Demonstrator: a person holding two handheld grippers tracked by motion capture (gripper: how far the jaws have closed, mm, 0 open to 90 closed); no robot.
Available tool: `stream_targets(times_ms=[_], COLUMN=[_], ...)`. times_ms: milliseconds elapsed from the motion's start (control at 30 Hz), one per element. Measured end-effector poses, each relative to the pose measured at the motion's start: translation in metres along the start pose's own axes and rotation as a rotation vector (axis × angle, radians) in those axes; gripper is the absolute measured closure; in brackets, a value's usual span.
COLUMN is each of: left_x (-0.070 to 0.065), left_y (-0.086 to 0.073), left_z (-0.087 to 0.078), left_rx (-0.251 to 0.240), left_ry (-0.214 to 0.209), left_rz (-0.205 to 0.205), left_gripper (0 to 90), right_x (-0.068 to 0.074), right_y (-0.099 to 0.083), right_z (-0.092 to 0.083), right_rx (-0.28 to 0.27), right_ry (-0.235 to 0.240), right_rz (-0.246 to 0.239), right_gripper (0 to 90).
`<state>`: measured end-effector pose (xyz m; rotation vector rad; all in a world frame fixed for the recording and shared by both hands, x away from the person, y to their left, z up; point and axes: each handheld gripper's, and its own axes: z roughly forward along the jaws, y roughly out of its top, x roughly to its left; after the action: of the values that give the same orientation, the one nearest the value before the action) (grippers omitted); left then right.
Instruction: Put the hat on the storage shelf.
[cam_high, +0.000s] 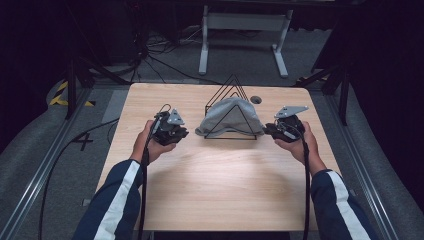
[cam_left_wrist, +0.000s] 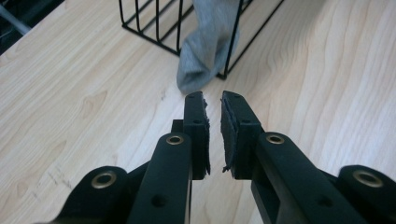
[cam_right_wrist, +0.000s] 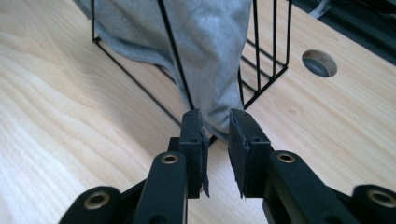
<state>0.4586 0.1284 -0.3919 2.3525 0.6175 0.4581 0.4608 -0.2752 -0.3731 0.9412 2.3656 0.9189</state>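
Observation:
A grey cloth (cam_high: 227, 116) is draped over a black wire triangular rack (cam_high: 233, 81) at the middle back of the wooden table (cam_high: 210, 185). My left gripper (cam_high: 183, 134) is held just left of the rack and points at it. Its jaws are shut to a thin slit with nothing between them. In the left gripper view the cloth's hanging end (cam_left_wrist: 203, 51) lies just beyond the left gripper (cam_left_wrist: 212, 99). My right gripper (cam_high: 268, 131) is level with it on the rack's right side, narrowly open and holding nothing. The cloth (cam_right_wrist: 210, 51) hangs just past the right gripper (cam_right_wrist: 215, 119), apart from it.
A round cable hole (cam_high: 256, 99) is in the table behind the rack's right end, and it is also in the right gripper view (cam_right_wrist: 319, 63). Bare wood runs from the rack to the near edge. Cables and a white frame (cam_high: 245, 22) are on the floor beyond the table.

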Motion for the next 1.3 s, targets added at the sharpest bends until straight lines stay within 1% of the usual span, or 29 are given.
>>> stream_targets(times_ms=[33,167,200,267,300,333,367,400,433,467,500,533,567,600,700,867,933,1000,1033,1067,1100,1133,1233,1267,1300], left_x=[-0.002,-0.007,-0.007,-0.009,-0.010,-0.012,-0.012,-0.013,-0.015,-0.015,-0.017,-0.018,-0.019,-0.019,-0.022,-0.027,-0.029,-0.032,-0.035,-0.035,-0.036,-0.037,-0.040,-0.040,-0.042], left_y=[-0.004,-0.021,-0.021,-0.028,-0.031,-0.038,-0.038,-0.042,-0.049,-0.049,-0.053,-0.056,-0.062,-0.062,-0.072,-0.086,-0.091,-0.096,-0.101,-0.101,-0.104,-0.106,-0.115,-0.115,-0.118], left_z=[-0.001,-0.004,-0.004,-0.006,-0.007,-0.010,-0.010,-0.012,-0.015,-0.015,-0.016,-0.018,-0.021,-0.021,-0.025,-0.032,-0.035,-0.038,-0.042,-0.042,-0.043,-0.044,-0.046,-0.046,-0.046], left_rx=[0.014,0.031,0.031,0.042,0.046,0.048,0.048,0.056,0.062,0.062,0.065,0.067,0.068,0.068,0.080,0.096,0.095,0.095,0.093,0.093,0.095,0.093,0.095,0.095,0.097], left_ry=[0.001,0.004,0.004,0.010,0.013,0.010,0.010,0.011,0.012,0.012,0.014,0.014,0.004,0.004,0.002,-0.005,-0.004,-0.018,-0.016,-0.016,-0.016,-0.018,-0.021,-0.021,-0.020], left_rz=[0.013,0.018,0.018,0.025,0.027,0.017,0.017,0.021,0.019,0.019,0.020,0.021,0.018,0.018,0.019,0.018,0.019,0.016,0.024,0.024,0.024,0.022,0.008,0.008,0.006], left_gripper=[80.6,80.0,80.0,79.9,79.7,79.3,79.0,79.0,78.9,78.5,78.1,78.1,78.1,78.1,77.7,75.5,73.6,72.3,70.6,70.1,69.4,69.4,66.7,65.4,65.4], right_x=[0.001,0.004,0.004,0.004,0.004,0.005,0.005,0.005,0.007,0.007,0.009,0.010,0.011,0.011,0.013,0.019,0.020,0.021,0.023,0.023,0.024,0.024,0.027,0.028,0.028], right_y=[-0.002,-0.012,-0.014,-0.016,-0.019,-0.024,-0.026,-0.026,-0.031,-0.031,-0.037,-0.039,-0.042,-0.042,-0.050,-0.062,-0.067,-0.072,-0.078,-0.078,-0.085,-0.085,-0.096,-0.100,-0.100], right_z=[-0.001,-0.004,-0.006,-0.007,-0.009,-0.010,-0.011,-0.011,-0.013,-0.013,-0.015,-0.015,-0.016,-0.016,-0.020,-0.026,-0.030,-0.033,-0.036,-0.036,-0.038,-0.038,-0.041,-0.041,-0.041], right_rx=[0.003,0.016,0.019,0.015,0.013,0.017,0.020,0.020,0.019,0.019,0.024,0.028,0.031,0.031,0.030,0.040,0.035,0.031,0.026,0.026,0.024,0.024,0.026,0.026,0.026], right_ry=[-0.002,-0.012,-0.010,-0.010,-0.007,-0.007,-0.005,-0.005,-0.004,-0.004,0.002,0.005,0.006,0.006,0.017,0.018,0.025,0.026,0.030,0.030,0.030,0.030,0.028,0.030,0.030], right_rz=[-0.002,-0.021,-0.017,-0.020,-0.014,-0.010,-0.010,-0.010,-0.013,-0.013,-0.015,-0.018,-0.020,-0.020,-0.014,-0.030,-0.024,-0.019,-0.017,-0.017,-0.023,-0.023,-0.024,-0.019,-0.019], right_gripper=[75.4,74.9,75.0,75.0,75.0,74.9,74.3,74.3,74.1,74.1,74.1,74.0,74.0,74.0,72.9,70.0,68.0,66.4,64.6,64.6,63.2,63.2,60.3,59.4,59.4])
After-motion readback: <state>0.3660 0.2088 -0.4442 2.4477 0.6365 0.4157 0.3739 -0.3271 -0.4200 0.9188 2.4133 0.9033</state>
